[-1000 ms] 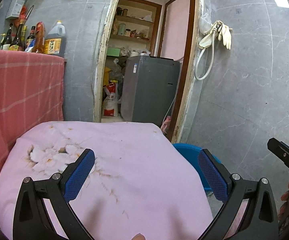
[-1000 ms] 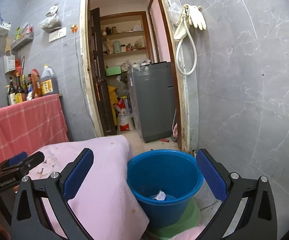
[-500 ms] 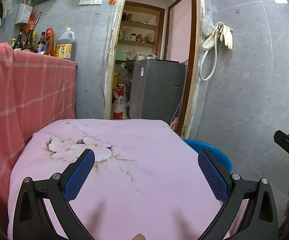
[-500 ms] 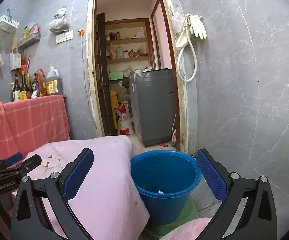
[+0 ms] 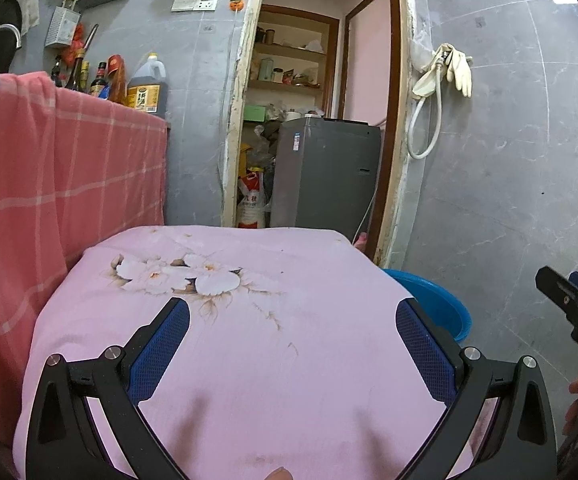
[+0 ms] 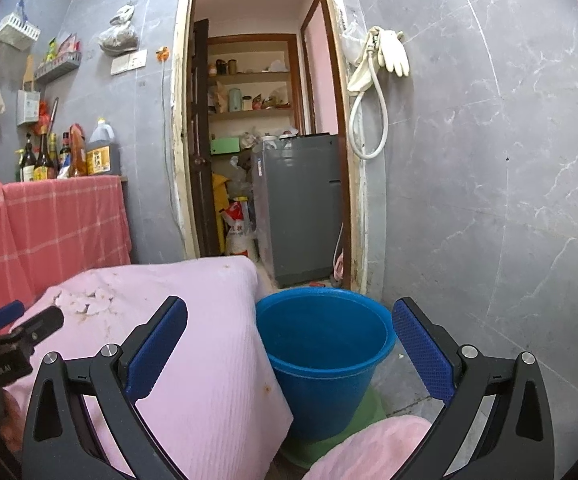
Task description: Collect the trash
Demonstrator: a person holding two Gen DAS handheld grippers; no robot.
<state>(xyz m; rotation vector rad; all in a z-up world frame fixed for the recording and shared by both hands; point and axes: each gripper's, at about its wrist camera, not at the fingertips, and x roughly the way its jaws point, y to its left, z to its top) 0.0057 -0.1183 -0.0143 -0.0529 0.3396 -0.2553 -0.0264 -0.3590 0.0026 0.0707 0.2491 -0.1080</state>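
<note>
A blue bucket (image 6: 325, 356) stands on a green mat on the floor, right of a table under a pink flowered cloth (image 5: 249, 340). Its rim shows in the left wrist view (image 5: 437, 296). My left gripper (image 5: 289, 344) is open and empty above the cloth. My right gripper (image 6: 289, 344) is open and empty above and in front of the bucket. The bucket's inside is hidden from here. No loose trash shows on the cloth. Each gripper shows at the edge of the other's view.
A counter under a red checked cloth (image 5: 49, 184) with bottles stands at left. A doorway behind leads to a storeroom with a grey appliance (image 6: 301, 208). A grey tiled wall (image 6: 489, 200) with a hanging hose and gloves is at right.
Both grippers have risen and tilted up. More wall and doorway show, the cloth's flower print sits farther from the left gripper, and the scrap inside the bucket has dropped out of sight.
</note>
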